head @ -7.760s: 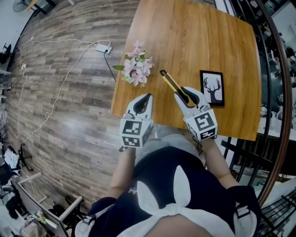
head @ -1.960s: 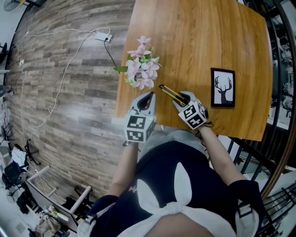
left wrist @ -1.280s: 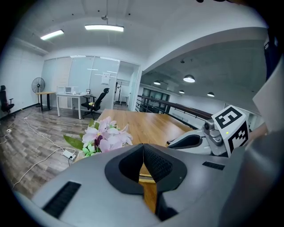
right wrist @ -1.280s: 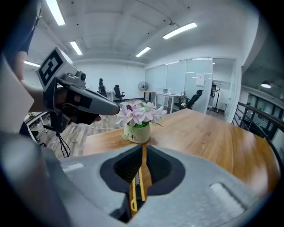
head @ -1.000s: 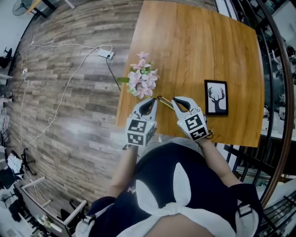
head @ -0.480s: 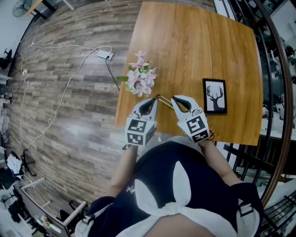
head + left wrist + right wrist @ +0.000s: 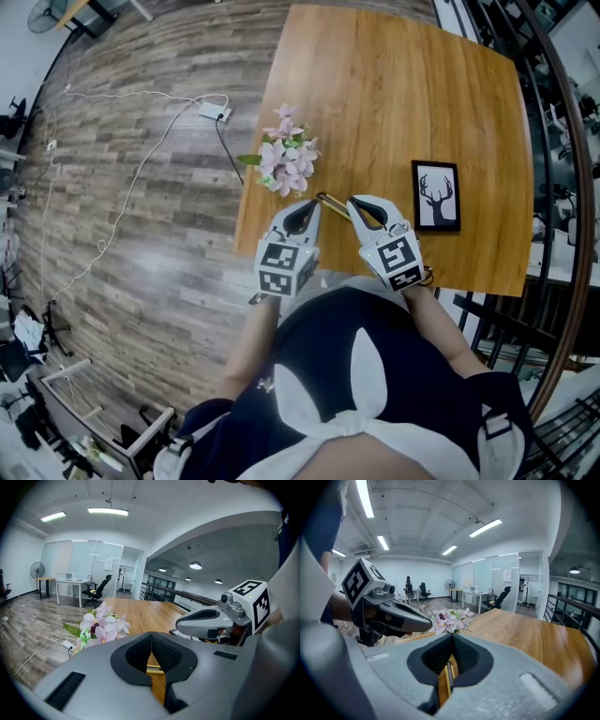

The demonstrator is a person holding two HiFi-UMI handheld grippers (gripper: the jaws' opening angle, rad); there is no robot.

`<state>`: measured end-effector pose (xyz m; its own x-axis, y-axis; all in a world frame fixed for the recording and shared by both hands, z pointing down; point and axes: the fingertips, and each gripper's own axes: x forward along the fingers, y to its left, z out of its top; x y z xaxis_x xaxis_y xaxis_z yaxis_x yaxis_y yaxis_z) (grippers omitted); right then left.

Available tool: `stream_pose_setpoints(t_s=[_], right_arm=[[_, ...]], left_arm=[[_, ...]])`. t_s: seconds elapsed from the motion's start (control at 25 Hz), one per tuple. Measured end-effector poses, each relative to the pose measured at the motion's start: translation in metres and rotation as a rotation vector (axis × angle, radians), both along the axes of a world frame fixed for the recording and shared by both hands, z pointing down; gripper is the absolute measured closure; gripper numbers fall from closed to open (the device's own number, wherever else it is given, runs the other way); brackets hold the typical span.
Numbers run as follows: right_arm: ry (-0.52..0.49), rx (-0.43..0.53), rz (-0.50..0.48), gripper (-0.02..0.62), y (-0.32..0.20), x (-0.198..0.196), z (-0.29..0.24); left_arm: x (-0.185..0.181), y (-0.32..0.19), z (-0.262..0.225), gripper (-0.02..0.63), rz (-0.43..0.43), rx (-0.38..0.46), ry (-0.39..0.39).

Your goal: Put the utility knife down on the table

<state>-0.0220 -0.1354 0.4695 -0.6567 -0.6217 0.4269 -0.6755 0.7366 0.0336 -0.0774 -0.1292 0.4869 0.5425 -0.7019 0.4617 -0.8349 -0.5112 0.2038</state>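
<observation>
A: Status of knife (image 7: 328, 200)?
B: Flat on table (image 7: 412, 103), just below and ahead of right gripper (image 7: 452, 638). Those jaws are pressed together on nothing, so it reads as set down.
A: Left gripper (image 7: 151, 635)?
B: Jaws together too, empty. Parked beside the knife, probably not needed.

A bunch of pink flowers (image 7: 286, 161) lies on the left, with a black-framed deer picture (image 7: 436, 195) well apart on the right. Farther left, a white power strip (image 7: 212, 112) and its white cable (image 7: 100, 246) trail across the wood-plank floor (image 7: 141, 300).
</observation>
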Motion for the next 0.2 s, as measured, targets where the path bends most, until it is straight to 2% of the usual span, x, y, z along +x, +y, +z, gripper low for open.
stream_pose_setpoints(t_s=[0.2], right_arm=[[0.0,0.002,0.001,0.598,-0.0004,-0.0012,-0.001]], left_arm=[[-0.0039,0.0003,-0.0004,0.588,-0.004,0.0,0.0]])
